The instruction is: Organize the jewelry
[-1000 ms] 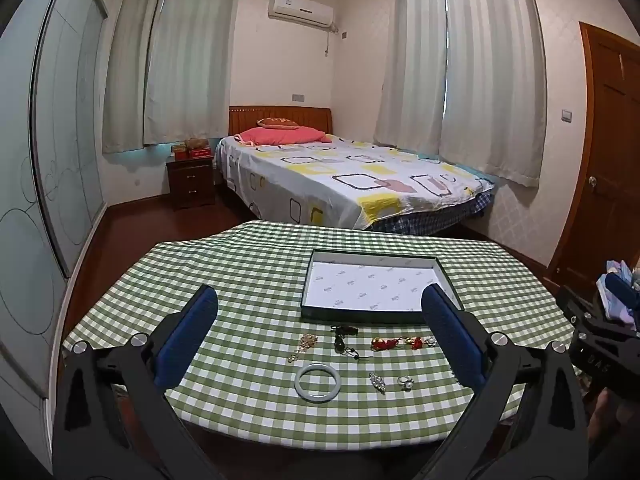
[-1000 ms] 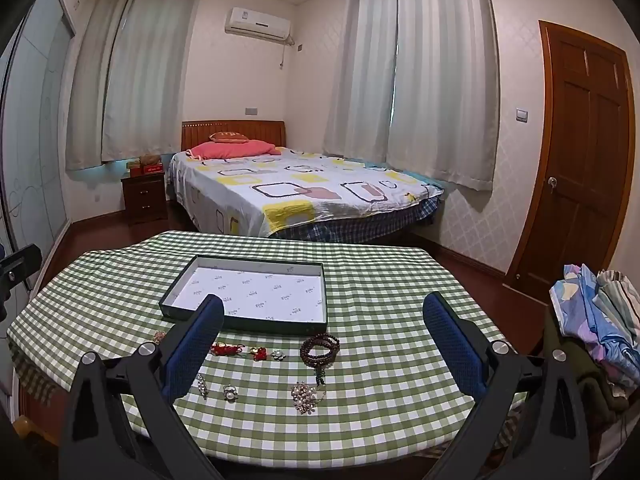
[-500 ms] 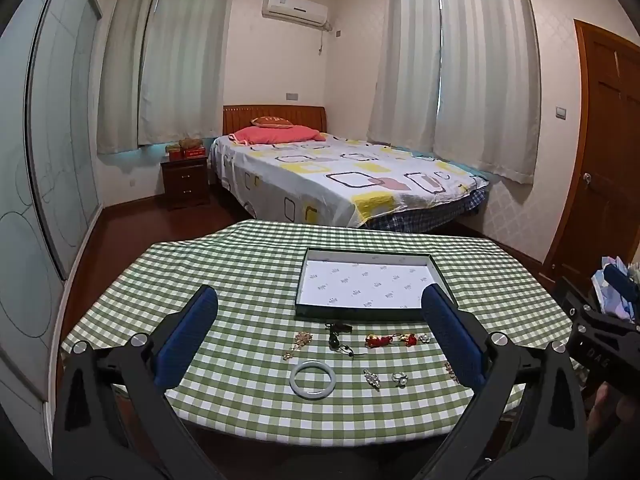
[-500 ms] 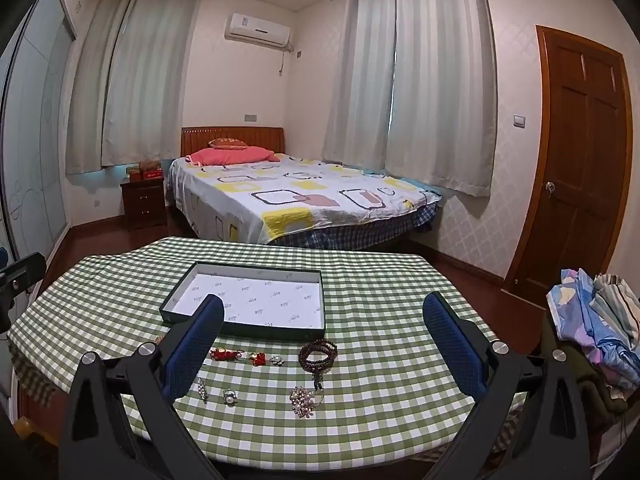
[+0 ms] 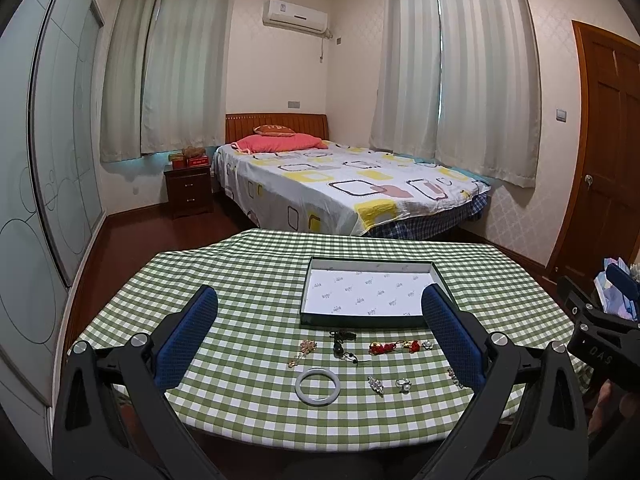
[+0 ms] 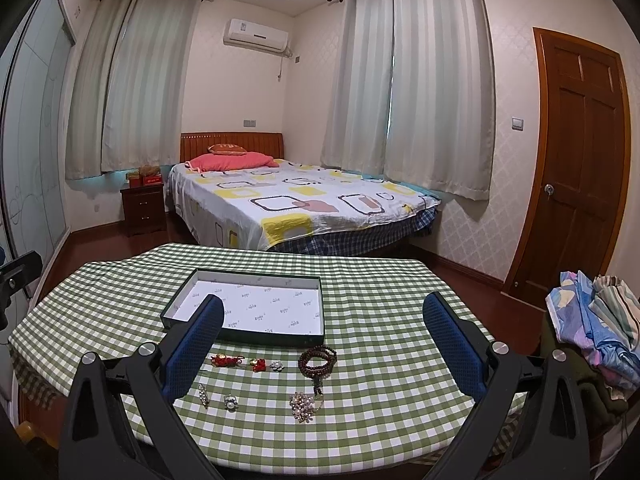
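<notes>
Both tongs hang spread wide and empty above the bench's near edge: left tongs (image 5: 320, 328), right tongs (image 6: 322, 330). The jewelry lies loose just in front of the empty tray (image 5: 308, 300): white bangle (image 5: 317, 385), red charm (image 5: 384, 347), bead bracelet (image 6: 317, 358), pearl brooch (image 6: 303, 401), ring (image 6: 230, 402). I'd start with the bangle, lowering straight over its rim before closing.

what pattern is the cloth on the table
Green-and-white check tablecloth; clearest in the right wrist view.
</notes>
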Tool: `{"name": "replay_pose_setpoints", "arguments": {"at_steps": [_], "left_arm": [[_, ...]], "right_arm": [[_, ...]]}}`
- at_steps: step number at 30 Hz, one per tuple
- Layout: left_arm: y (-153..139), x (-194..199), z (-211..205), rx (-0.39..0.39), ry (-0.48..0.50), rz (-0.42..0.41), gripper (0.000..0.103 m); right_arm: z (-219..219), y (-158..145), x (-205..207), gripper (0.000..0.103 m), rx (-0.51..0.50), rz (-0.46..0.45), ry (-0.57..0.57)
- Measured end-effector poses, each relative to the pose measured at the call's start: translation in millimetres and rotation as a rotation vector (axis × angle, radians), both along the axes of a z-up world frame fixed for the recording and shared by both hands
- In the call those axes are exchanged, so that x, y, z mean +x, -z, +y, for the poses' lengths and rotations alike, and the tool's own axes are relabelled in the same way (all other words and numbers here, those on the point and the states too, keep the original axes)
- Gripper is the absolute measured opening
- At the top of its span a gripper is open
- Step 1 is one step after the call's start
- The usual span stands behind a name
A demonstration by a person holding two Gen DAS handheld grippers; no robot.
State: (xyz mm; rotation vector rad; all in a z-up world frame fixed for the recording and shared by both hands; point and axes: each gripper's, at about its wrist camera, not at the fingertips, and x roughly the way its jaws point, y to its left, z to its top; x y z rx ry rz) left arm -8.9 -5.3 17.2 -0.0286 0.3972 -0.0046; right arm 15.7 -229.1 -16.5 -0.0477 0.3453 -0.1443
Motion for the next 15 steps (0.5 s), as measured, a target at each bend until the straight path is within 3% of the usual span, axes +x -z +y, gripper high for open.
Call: {"name": "replay_pose_setpoints", "arguments": {"at_steps": [15], "left_arm": [[1.2, 0.3, 1.4, -0.009, 0.002, 0.002, 0.099]], "right_arm": [[1.1, -0.5, -2.1, 0.097, -0.003, -0.007, 0.001]]}}
